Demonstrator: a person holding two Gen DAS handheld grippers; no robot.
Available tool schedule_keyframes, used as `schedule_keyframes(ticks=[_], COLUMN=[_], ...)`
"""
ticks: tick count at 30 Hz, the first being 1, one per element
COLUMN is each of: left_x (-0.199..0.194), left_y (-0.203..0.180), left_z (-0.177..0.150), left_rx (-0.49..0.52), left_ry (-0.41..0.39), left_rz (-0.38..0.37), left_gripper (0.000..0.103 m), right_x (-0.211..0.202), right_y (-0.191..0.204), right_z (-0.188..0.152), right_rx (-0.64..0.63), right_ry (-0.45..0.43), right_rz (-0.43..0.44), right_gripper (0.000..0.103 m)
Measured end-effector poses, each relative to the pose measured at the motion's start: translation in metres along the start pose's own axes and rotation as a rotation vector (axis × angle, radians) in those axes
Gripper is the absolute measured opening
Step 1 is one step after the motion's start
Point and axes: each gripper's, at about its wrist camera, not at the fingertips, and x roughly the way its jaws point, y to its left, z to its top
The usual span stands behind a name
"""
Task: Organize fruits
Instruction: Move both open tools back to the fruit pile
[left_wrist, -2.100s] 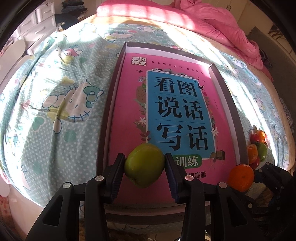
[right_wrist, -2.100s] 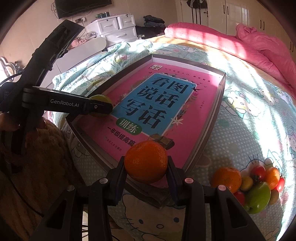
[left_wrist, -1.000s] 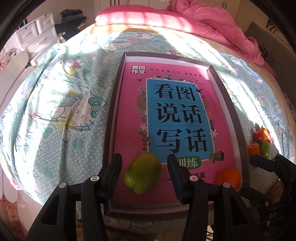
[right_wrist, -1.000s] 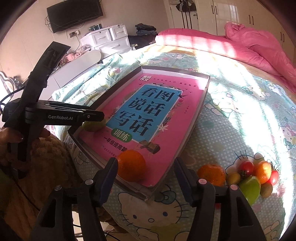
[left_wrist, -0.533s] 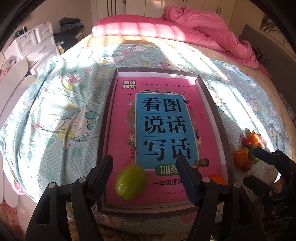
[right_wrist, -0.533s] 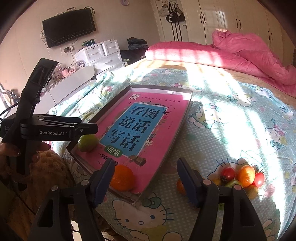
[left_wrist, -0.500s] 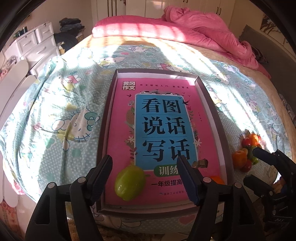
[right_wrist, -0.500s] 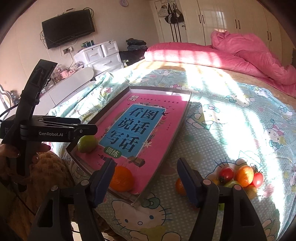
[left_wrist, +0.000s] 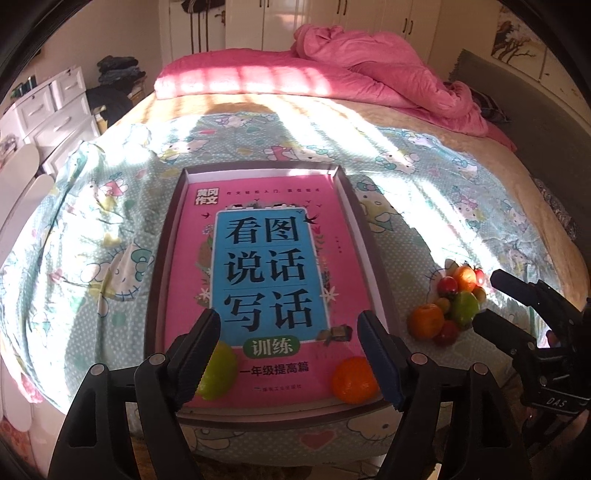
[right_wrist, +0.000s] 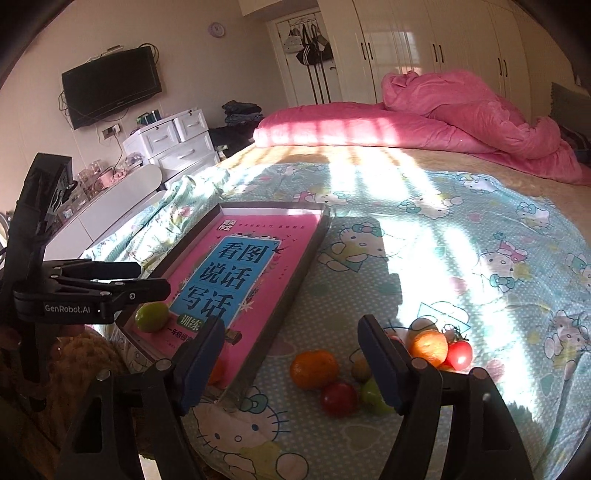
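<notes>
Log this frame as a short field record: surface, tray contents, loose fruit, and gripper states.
surface: bedsheet with cartoon print
tray: shallow tray on the bed, lined with a pink book cover
in tray: green fruit at near-left corner, orange at near-right corner
loose fruit: fruit pile on the sheet, right of the tray, apart from it
left gripper: open, empty, above the tray's near end
right gripper: open, empty, facing the pile
</notes>
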Motion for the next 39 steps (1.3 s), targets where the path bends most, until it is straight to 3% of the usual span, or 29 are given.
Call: schedule_keyframes(ticks=[16, 26, 36, 39], left_x=[0.0, 0.021, 0.048, 0.057], left_y=[-0.066, -0.102, -0.142, -0.148], left_z=[-0.002, -0.007, -0.016, -0.014], left_rx=[0.132, 0.238, 0.478, 0.521], left_ry=[0.013, 0.067, 0.139, 0.164], left_rz=[-0.074, -0.102, -0.106, -0.105], left_gripper=[0.078, 0.078, 0.078, 0.066], right_x=[-0.037, -0.034, -0.019, -0.01], right_y=[-0.075, -0.086, -0.089, -0.089], right_z=[-0.008, -0.024, -0.037, -0.041], right_rx=[0.226, 0.241, 0.273, 0.288], right_ry=[-0.052, 0.01, 0.096, 0.134], right_rz=[-0.088, -0.127, -0.114, -0.09], right_gripper=[0.074, 0.074, 0.074, 0.074])
